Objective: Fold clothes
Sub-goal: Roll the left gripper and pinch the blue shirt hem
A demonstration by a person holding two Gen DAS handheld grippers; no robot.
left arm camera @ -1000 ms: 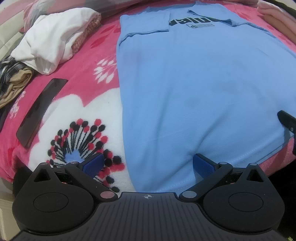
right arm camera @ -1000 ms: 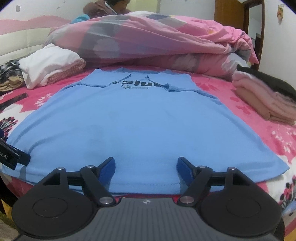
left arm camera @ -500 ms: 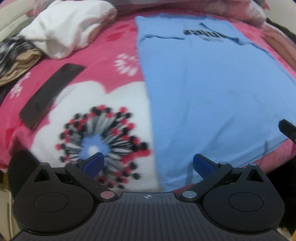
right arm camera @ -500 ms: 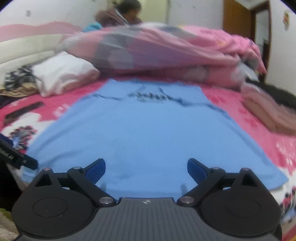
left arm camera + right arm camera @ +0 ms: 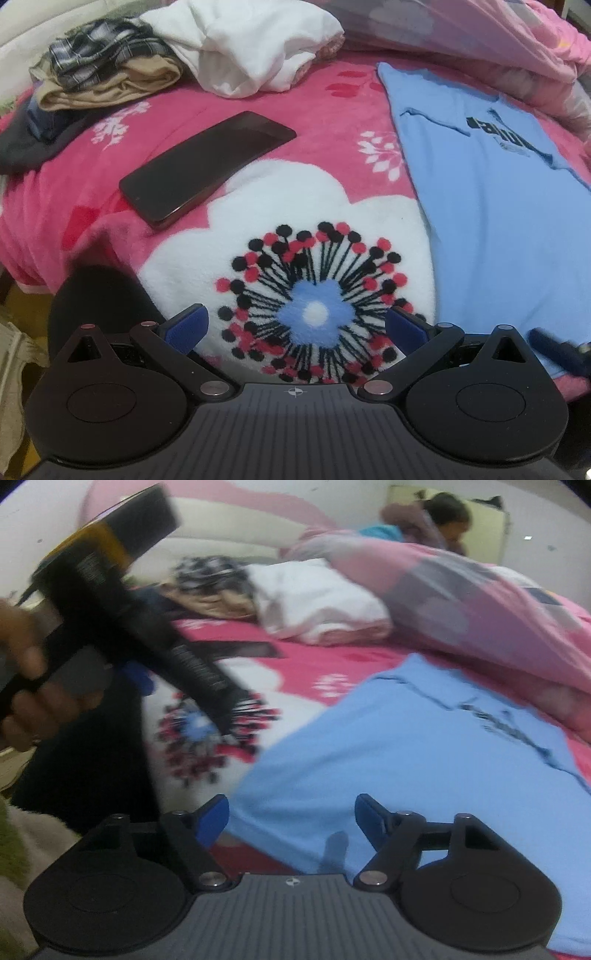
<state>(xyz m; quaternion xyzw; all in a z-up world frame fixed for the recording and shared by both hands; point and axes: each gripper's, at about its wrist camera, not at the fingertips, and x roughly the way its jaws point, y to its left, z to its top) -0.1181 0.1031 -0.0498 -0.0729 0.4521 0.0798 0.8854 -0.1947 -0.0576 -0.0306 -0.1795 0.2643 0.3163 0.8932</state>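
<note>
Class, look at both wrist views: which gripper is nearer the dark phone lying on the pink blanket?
Left. The left gripper hovers over the flower print just below the phone; the right gripper, jaws closing on nothing, is over the blue T-shirt's hem, further away.

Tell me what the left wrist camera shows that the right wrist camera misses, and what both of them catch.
Only the left view shows the phone whole and sharp, plus its own open, empty tongs over the flower pattern.

Only the right view shows a hand gripping the other handheld tool, a person behind the bedding, and its own tongs closing with nothing gripped, above the shirt's hem.

Both show the blue T-shirt lying flat, the pink blanket, the white garment and the plaid pile.
</note>
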